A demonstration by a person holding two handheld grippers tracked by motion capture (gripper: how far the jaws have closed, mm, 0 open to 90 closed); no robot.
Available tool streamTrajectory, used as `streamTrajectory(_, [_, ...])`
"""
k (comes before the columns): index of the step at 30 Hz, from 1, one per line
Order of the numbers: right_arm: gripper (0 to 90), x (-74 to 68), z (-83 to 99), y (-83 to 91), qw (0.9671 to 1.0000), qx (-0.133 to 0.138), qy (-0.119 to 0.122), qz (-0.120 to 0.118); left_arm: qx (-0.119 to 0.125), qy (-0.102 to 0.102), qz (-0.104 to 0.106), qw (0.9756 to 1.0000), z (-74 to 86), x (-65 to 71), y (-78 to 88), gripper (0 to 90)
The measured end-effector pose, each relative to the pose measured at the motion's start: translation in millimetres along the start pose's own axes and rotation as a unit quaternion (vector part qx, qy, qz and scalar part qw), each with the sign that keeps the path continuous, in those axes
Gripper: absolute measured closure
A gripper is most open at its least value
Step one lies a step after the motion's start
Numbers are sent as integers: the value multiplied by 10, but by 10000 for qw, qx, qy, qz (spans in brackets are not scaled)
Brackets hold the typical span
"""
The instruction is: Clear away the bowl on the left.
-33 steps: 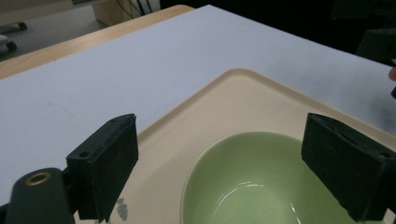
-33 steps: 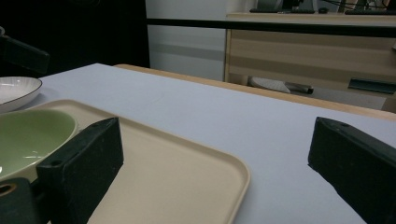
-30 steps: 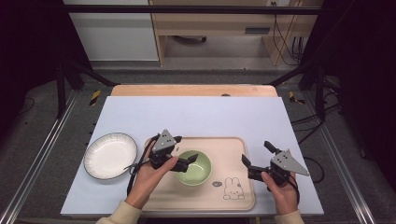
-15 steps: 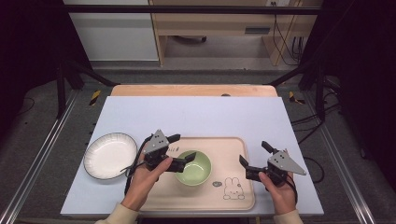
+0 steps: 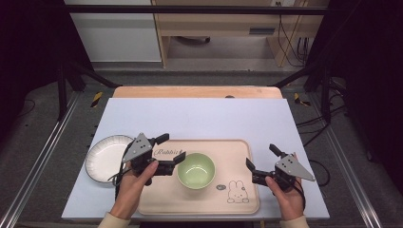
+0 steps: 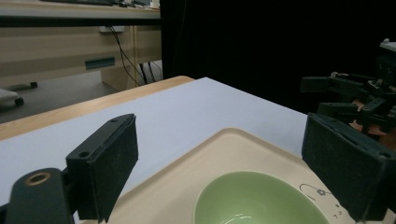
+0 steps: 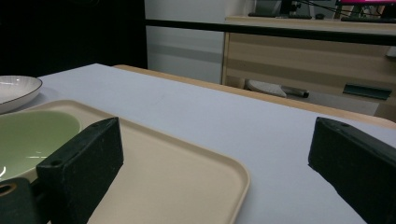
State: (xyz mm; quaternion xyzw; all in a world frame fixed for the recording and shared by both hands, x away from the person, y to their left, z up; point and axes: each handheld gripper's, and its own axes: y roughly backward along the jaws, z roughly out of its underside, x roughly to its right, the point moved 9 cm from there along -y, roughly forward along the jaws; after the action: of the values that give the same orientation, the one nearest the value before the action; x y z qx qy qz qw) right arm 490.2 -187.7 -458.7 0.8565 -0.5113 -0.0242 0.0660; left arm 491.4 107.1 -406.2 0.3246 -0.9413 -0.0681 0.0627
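In the high view, a beige tray [image 5: 199,199] with a rabbit drawing lies on a pale blue mat [image 5: 199,116] covering the table. A green bowl [image 5: 196,170] sits on the tray, left of its centre. A white plate [image 5: 102,159] rests on the mat just beside the tray's left edge. The left gripper [image 5: 172,149] hangs over the tray's left part with its jaws spread wide, just beside the bowl's left rim and apart from it. The right gripper [image 5: 261,156] hovers at the tray's right edge, jaws wide apart, holding nothing.

In the left gripper view, the two black jaws stand far apart with the bowl [image 6: 259,200] low between them and untouched. The right gripper [image 6: 348,95] shows farther off at the right.

In the right gripper view, the jaws are wide, straddling the tray's corner [image 7: 233,179]; the bowl [image 7: 32,135] and plate [image 7: 14,91] lie at the left.
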Motion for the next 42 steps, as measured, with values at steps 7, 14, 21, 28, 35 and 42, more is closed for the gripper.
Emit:
streamTrajectory(7, [33, 7, 11, -3, 10000, -28, -20, 16, 202, -24, -94, 9998, -25, -135, 234, 102])
streamTrajectory(14, [33, 23, 11, 2, 10000, -16, -23, 28, 337, -5, -171, 9993, -50, -214, 434, 88])
streamTrajectory(21, [33, 9, 14, -6, 10000, -33, -13, 24, 387, 44, -196, 9990, -28, -272, 587, 83])
streamTrajectory(28, [33, -1, 14, -7, 10000, -29, -7, -16, 318, 38, -435, 9985, 80, -419, 789, 74])
streamTrajectory(35, [33, -11, 17, -17, 10000, -34, 15, -38, 262, 16, -725, 9970, 248, -558, 882, 77])
streamTrajectory(42, [33, -16, 19, -19, 10000, -41, 15, -41, 122, -83, -926, 9956, 465, -650, 895, 80])
